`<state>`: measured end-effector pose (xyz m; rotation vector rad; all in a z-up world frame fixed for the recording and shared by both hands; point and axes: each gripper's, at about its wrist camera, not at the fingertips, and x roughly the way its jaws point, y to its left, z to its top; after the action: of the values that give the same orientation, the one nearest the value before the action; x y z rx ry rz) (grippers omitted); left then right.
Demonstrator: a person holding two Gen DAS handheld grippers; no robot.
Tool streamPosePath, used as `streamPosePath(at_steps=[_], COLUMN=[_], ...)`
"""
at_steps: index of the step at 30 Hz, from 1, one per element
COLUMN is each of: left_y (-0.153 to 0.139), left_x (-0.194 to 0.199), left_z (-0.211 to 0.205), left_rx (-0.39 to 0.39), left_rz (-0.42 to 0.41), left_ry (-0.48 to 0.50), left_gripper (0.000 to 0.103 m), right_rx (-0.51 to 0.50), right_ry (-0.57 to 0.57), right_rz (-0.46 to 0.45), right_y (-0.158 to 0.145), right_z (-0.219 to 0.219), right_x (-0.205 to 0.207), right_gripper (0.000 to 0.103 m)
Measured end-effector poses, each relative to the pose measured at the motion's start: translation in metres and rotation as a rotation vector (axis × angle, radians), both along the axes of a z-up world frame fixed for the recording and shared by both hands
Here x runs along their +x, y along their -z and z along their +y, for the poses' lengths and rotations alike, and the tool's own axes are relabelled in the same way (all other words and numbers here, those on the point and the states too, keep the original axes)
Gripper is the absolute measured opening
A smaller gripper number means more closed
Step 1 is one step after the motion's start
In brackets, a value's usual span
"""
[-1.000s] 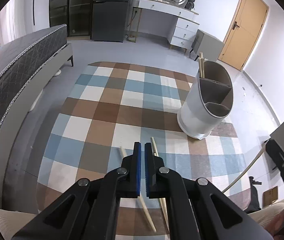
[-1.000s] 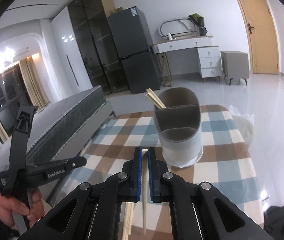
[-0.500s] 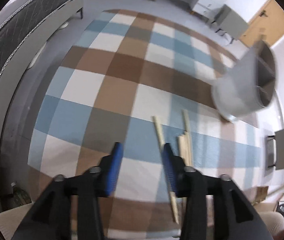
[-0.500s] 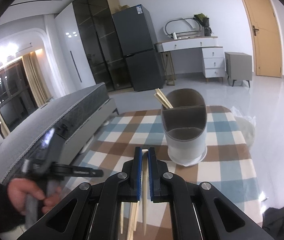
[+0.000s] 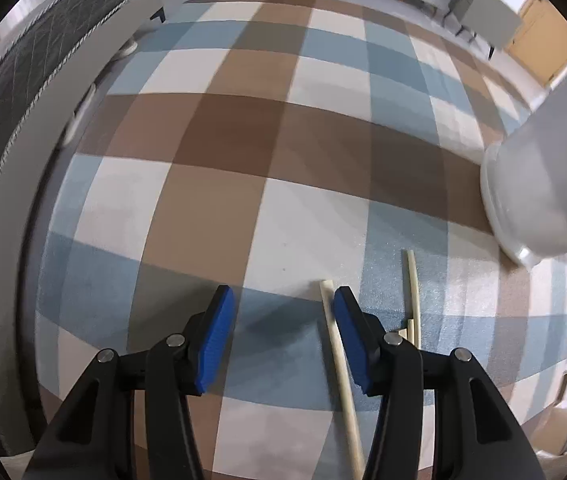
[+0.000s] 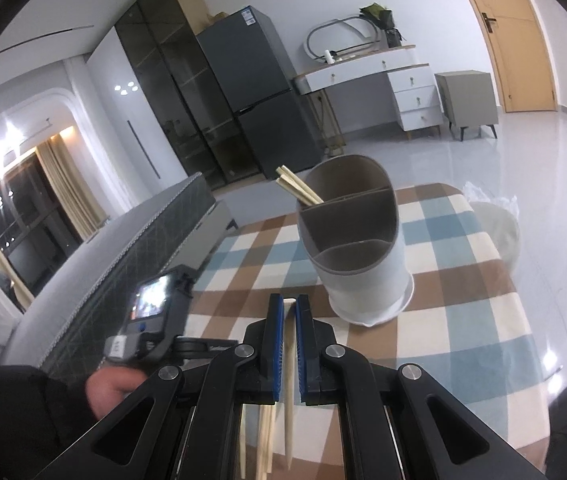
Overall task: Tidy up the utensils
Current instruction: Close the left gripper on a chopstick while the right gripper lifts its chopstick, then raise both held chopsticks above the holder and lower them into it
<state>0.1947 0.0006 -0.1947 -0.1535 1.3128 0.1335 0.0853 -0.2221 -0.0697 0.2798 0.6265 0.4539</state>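
Note:
Several pale wooden chopsticks lie on the checked tablecloth. My left gripper is open, low over the cloth, and one chopstick lies just inside its right finger. More chopsticks lie to the right of it. My right gripper is shut on a chopstick above the table. The white utensil holder stands just beyond it, with two chopsticks in its far compartment. The holder also shows at the right edge of the left wrist view.
The table's left edge runs beside a grey bed. The person's left hand and the left gripper's body are at the lower left of the right wrist view. Loose chopsticks lie under the right gripper.
My left gripper has opened and dropped down towards the cloth, onto the loose chopsticks. My right gripper has stayed shut on its chopstick and has risen slightly.

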Motion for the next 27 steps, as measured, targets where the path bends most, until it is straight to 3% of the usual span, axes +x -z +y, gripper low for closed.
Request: streamPosePath(at_steps=[2,3,4,5,9,15,19,22,27], left_y=[-0.002,-0.002,-0.001,-0.001,-0.01,-0.079,-0.115,-0.128,-0.137], left_x=[0.0,0.0,0.0,0.0,-0.004,-0.047,-0.069,-0.087,-0.095], left_z=[-0.01,-0.017,-0.023,-0.028,-0.032,-0.018,-0.01,-0.005,-0.012], left_rx=[0.018,0.024,0.045,0.065,0.016,-0.057,-0.11,-0.132,-0.146], left_rz=[0.004,0.015,0.034,0.041,0.022,-0.275,-0.427,-0.503,-0.53], left_ry=[0.024,0.039,0.047,0.049,0.043,0.047,0.037,0.059,0.079], left_gripper=[0.025,0.007,0.002,0.001,0.0,0.0,0.0,0.0,0.0], right_rx=[0.003,0.004,0.003,0.006,0.0,-0.015,-0.034,-0.06,-0.093], right_ry=[-0.006,-0.008,-0.008,-0.007,-0.001,0.012,0.005,-0.002,0.002], right_rz=[-0.002,-0.002,-0.002,-0.001,-0.008,-0.031,-0.057,-0.071,-0.082], right_y=[-0.001,-0.001,-0.001,-0.001,-0.002,-0.006,-0.011,-0.014,-0.017], right_z=[0.0,0.0,0.0,0.0,-0.002,-0.006,0.0,0.006,0.012], right_x=[0.0,-0.001,-0.001,-0.001,-0.004,-0.013,-0.021,-0.025,-0.03], right_gripper=[0.005,0.005,0.005,0.005,0.005,0.005,0.005,0.005,0.005])
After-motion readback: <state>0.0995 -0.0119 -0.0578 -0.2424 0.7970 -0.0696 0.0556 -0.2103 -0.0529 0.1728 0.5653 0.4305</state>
